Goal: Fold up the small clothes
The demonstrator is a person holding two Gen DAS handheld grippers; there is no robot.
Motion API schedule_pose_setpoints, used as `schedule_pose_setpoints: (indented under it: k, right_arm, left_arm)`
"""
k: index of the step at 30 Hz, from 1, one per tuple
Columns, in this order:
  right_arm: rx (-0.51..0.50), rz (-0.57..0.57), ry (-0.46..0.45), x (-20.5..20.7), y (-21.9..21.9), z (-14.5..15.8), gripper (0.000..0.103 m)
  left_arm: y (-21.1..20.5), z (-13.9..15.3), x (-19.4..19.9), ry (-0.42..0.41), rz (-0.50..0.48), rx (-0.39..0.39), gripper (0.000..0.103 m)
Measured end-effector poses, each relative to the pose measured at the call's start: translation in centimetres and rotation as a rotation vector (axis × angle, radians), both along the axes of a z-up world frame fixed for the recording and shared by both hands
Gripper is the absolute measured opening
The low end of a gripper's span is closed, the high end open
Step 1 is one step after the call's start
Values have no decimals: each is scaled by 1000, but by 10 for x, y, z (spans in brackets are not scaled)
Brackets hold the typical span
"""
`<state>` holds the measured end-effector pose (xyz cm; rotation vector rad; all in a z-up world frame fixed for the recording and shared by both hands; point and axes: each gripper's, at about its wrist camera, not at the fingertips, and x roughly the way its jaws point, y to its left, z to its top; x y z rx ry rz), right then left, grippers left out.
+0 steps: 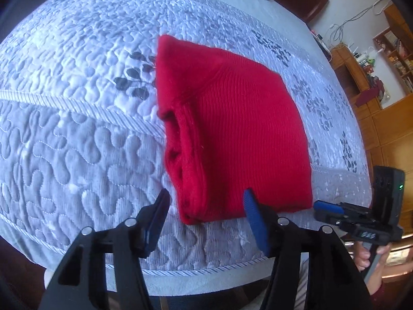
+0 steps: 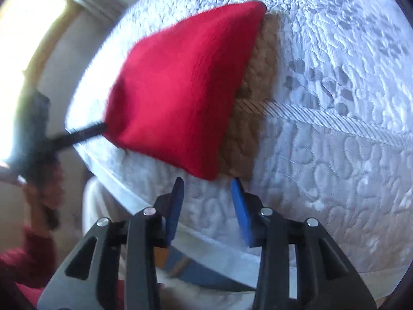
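A red knit garment [image 1: 232,134] lies folded into a thick rectangle on the quilted bed cover [image 1: 77,129]. My left gripper [image 1: 206,201] is open and empty, its jaws standing apart at the garment's near edge. The right gripper shows in the left wrist view [image 1: 327,208] at the garment's near right corner. In the right wrist view the garment [image 2: 178,87] lies ahead of my right gripper [image 2: 209,183], which is open and empty just short of its near corner. The left gripper's finger [image 2: 85,131] touches the garment's left corner there.
The white and grey quilted bed cover [image 2: 322,155] spreads around the garment, its near edge [image 1: 206,268] just below the grippers. Wooden shelves and cabinets [image 1: 382,82] stand beyond the bed on the right. A bright window [image 2: 23,38] is on the left.
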<state>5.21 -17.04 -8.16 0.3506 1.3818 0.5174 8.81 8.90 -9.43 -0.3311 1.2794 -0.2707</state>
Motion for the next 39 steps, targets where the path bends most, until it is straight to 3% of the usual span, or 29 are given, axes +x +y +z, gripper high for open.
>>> schedule_pose_setpoints:
  k: [2,4,9,11,12,13,16,19,24,27,29,31,35,39]
  right_arm:
    - [25,-30,27,11,4,0,53]
    - [38,-48,59,20,10,-6,56]
    - [90,-107,214,39,17,-43,57]
    - [103,-120,249,39,18,-51,39]
    - [95,-120,244,39,16,-50,35]
    - [94,-117,237,39,14,-48,25]
    - [67,-105,194,36,9,-31,17]
    - [-47,-50,134,31,14,-19,15]
    - [-127,-11,160,33,23,-47,16]
    - [-122,11,140,36,22,-40,20]
    - [-110,14,111,39,14,-26,36]
    - [-86,9,78,40,-1,-12,40]
    - [-99,-48,28,87,-24,13,40]
    - [-49,-111,60,146,-40,7,48]
  left_arm:
    - [-1,-11,6,36,15,2,62]
    - [-1,-24,9,78,30,-34,62]
    - [-3,-36,14,103,59,-83,69]
    - [-10,-36,16,107,48,-85,68]
    - [-15,-35,17,104,35,-71,59]
    - [-20,-35,18,102,17,-53,44]
    - [-28,-32,18,99,4,-37,28]
    - [-33,-29,17,99,-6,-35,24]
    - [-42,-46,15,95,-41,24,24]
    - [-42,-40,15,86,-64,38,30]
    - [-40,-33,14,76,-86,72,39]
    - [-34,-21,17,52,-92,103,43]
    - [-15,5,43,-20,-52,155,50]
    - [-8,8,97,-27,-48,175,56]
